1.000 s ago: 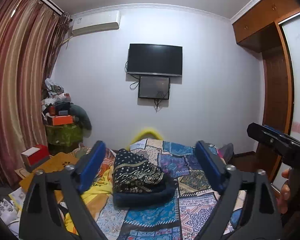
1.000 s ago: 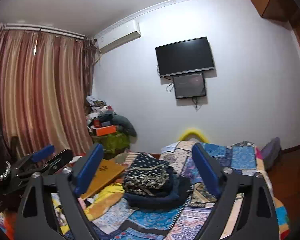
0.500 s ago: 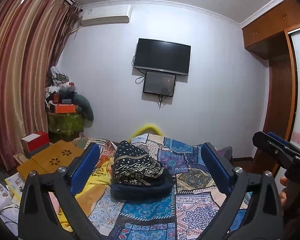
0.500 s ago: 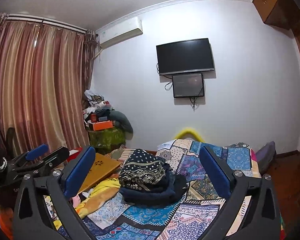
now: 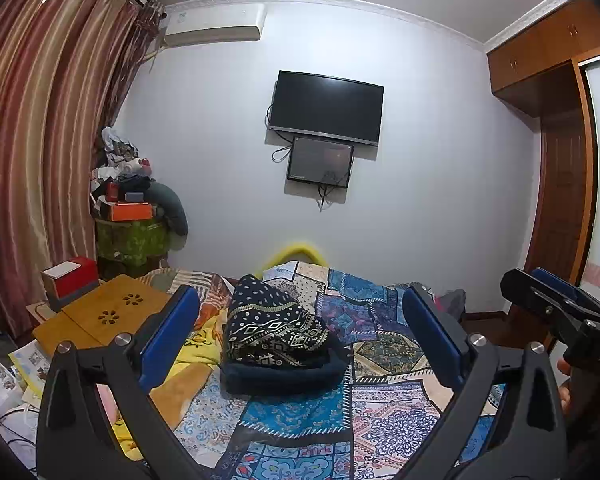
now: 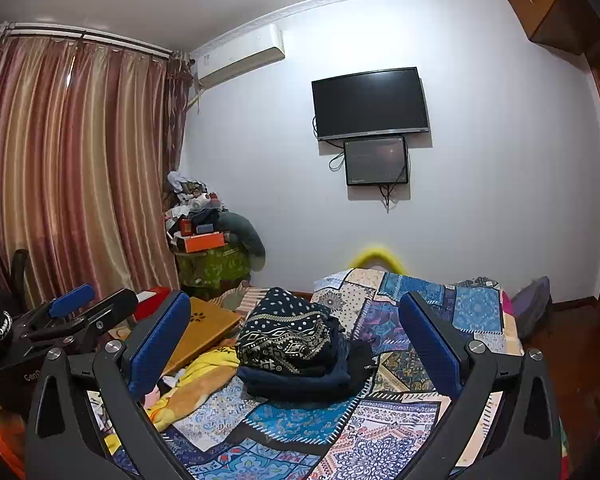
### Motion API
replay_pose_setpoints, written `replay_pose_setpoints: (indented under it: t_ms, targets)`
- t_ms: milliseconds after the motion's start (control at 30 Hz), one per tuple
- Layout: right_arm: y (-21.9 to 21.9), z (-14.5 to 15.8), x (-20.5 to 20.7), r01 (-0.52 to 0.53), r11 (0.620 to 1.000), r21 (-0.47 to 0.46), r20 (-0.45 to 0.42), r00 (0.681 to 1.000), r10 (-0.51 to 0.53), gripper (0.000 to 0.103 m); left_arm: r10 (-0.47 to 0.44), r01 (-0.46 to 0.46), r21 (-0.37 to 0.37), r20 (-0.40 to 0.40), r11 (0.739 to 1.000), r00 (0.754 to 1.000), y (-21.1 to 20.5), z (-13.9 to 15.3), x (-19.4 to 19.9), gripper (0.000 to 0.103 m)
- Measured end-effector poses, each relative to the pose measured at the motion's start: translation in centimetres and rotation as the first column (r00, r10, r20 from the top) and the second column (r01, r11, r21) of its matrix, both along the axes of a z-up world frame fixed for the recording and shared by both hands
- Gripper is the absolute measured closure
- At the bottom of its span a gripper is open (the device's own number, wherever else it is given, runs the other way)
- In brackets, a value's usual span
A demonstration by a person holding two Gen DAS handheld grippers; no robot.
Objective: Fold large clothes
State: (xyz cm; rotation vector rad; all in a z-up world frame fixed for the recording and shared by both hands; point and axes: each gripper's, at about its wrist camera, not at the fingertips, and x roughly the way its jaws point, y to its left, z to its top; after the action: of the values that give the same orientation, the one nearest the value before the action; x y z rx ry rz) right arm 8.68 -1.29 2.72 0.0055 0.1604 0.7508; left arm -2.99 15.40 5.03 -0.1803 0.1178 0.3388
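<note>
A folded stack of clothes lies on the patchwork bed cover: a dark patterned garment on top of a navy one. The right wrist view shows the same patterned garment and navy garment. My left gripper hangs open above the bed, short of the stack, with nothing between its blue pads. My right gripper is open too and holds nothing. Each gripper shows at the edge of the other's view: the right gripper and the left gripper.
A yellow cloth lies crumpled left of the stack. A wooden lap desk and a red box sit at the bed's left side. Piled clutter fills the corner by the curtains. A wardrobe stands on the right.
Both views have tilted up and pulled back a little from the stack. The grippers stayed open and the stack has not moved.
</note>
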Motion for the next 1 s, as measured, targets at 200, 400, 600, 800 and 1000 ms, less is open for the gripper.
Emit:
replay_pose_setpoints:
  t_ms: [200, 400, 600, 800, 1000]
  targets:
    - [0.0, 0.3, 0.0, 0.001, 1.000, -0.014, -0.006, 1.000, -0.001, 0.000, -0.002, 0.002, -0.001, -0.006, 1.000, 1.000, -0.1, -0.1, 0.2, 0.001]
    - [0.0, 0.4, 0.0, -0.001, 1.000, -0.024, -0.016, 1.000, 0.001, 0.000, -0.004, 0.004, 0.000, -0.009, 1.000, 1.000, -0.2, -0.2, 0.3, 0.001]
    - [0.0, 0.3, 0.0, -0.001, 1.000, -0.026, -0.019, 1.000, 0.000, 0.000, -0.012, 0.012, -0.001, -0.014, 1.000, 1.000, -0.3, -0.2, 0.4, 0.001]
    - [0.0, 0.3, 0.4, 0.002, 1.000, -0.030, -0.034, 0.999, -0.003, 0.000, -0.023, 0.023, 0.000, -0.025, 1.000, 0.999, -0.5, -0.4, 0.8, 0.001]
    - [-0.2, 0.2, 0.6, 0.004, 1.000, -0.030, -0.041, 0.999, -0.005, 0.000, -0.046, 0.046, -0.005, -0.032, 0.999, 0.998, -0.5, -0.5, 1.1, 0.001]
